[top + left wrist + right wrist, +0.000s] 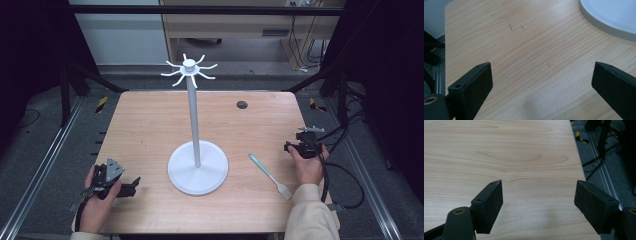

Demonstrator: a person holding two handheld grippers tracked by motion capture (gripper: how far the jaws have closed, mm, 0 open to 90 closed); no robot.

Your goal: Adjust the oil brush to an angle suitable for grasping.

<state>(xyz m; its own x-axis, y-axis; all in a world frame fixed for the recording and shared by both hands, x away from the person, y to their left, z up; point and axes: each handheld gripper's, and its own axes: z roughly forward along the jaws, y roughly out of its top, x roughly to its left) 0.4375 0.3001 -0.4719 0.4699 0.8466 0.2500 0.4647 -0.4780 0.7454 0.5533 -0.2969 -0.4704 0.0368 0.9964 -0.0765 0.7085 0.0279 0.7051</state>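
Stand (pixel 197 165) — a white pole on a round base, topped by a ring of curved hooks — is rising from the middle of the wooden table (pixel 150 125). Left of its base, near the front edge, the left gripper (pixel 131 186) is resting in a hand, its jaws spread wide over bare wood, with nothing between them. Right of the base a pale green spatula (pixel 270 175) is lying flat; beyond it, at the table's right edge, the right gripper (pixel 289 147) — jaws likewise parted and empty — is pointing over bare wood.
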